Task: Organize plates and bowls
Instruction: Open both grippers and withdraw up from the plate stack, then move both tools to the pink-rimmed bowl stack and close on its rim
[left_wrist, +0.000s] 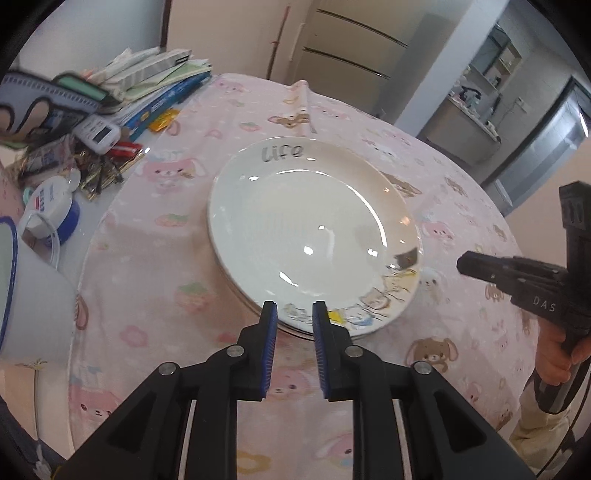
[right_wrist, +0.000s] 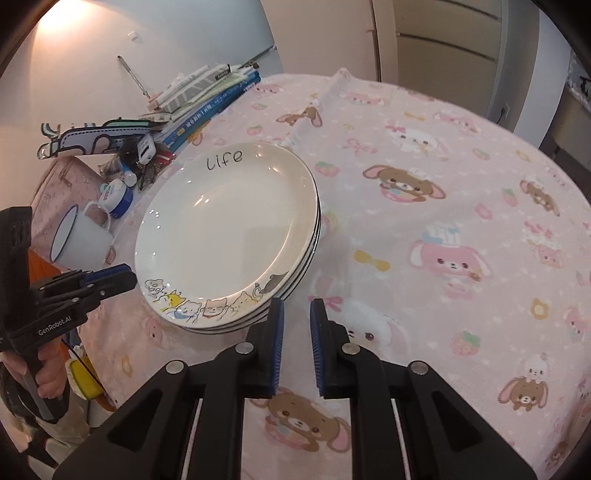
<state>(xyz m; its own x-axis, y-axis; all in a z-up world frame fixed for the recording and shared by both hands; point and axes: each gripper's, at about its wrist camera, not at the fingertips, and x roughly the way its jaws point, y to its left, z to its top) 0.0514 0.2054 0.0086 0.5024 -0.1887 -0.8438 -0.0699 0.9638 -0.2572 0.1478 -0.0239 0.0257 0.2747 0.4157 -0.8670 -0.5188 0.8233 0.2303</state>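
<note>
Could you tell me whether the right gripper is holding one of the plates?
No, the right gripper is open and empty, its fingers beside the plate stack.

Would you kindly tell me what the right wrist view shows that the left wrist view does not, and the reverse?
Only the right wrist view shows the plates' side edges as a stack and the left gripper beside its rim. Only the left wrist view shows the kitchen doorway and the right gripper from outside. Both show the top plate lettered "Life", the white mug, the books and the pink tablecloth. Each gripper's jaws stand open, holding nothing.
</note>
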